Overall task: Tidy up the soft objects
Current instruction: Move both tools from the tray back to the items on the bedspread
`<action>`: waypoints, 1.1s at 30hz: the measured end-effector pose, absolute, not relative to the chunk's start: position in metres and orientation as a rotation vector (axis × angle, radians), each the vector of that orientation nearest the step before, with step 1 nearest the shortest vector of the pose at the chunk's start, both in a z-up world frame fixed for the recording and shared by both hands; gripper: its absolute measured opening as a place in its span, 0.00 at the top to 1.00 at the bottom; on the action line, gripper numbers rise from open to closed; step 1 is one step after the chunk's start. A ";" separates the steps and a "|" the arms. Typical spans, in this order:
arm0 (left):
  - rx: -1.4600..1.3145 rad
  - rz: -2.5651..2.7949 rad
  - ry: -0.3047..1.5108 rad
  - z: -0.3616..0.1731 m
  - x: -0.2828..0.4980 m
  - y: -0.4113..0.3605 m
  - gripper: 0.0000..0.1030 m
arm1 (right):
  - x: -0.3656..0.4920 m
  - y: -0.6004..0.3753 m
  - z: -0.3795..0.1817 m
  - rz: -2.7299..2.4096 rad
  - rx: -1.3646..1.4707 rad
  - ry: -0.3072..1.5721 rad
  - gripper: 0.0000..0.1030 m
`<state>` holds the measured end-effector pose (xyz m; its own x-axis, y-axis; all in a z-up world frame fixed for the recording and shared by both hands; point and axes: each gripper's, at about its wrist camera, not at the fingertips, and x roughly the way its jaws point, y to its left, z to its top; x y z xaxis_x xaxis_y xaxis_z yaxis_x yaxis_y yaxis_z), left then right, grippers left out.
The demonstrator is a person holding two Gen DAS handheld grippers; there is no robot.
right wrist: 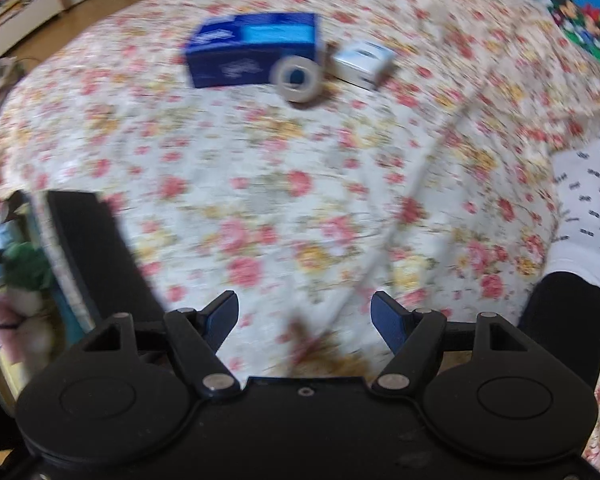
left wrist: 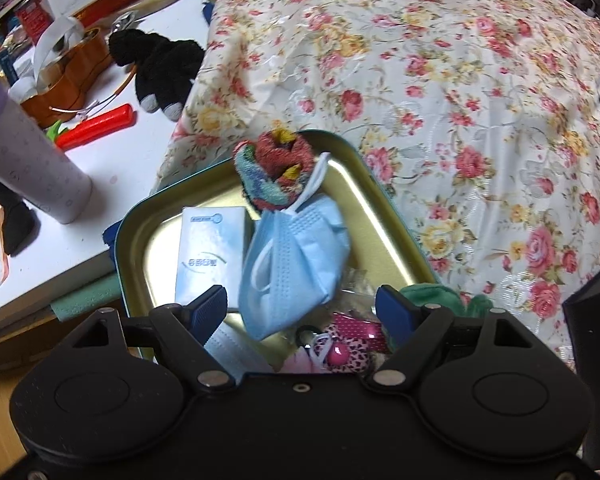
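your left hand-held gripper (left wrist: 302, 304) hangs open over a tin (left wrist: 364, 184); its blue mask (left wrist: 296, 248) hides items beneath. your right hand-held gripper (right wrist: 304, 312), open and empty, faces a motion-blurred floral bed (right wrist: 260, 184).

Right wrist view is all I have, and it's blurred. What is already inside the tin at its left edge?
Observer: A blue face mask lies in the tin, between the open left fingers.
Operator: Anything else in there?
Observer: A rolled colourful towel at the far end.
Operator: And flat against the bottom?
Observer: A small white packet, beside the mask.
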<state>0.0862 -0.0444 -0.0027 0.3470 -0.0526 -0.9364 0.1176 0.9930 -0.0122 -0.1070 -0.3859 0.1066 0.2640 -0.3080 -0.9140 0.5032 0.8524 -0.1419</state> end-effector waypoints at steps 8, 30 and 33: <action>0.095 -0.131 1.174 0.007 0.086 -0.062 0.24 | -0.064 -0.455 0.093 -0.638 0.203 1.169 0.31; 0.140 -0.135 1.057 0.044 0.080 -0.080 0.18 | 0.094 -0.601 0.083 -0.973 0.401 1.017 0.29; 0.170 -0.172 1.057 0.054 0.078 -0.092 0.18 | 0.109 -0.600 0.073 -0.962 0.361 1.036 0.23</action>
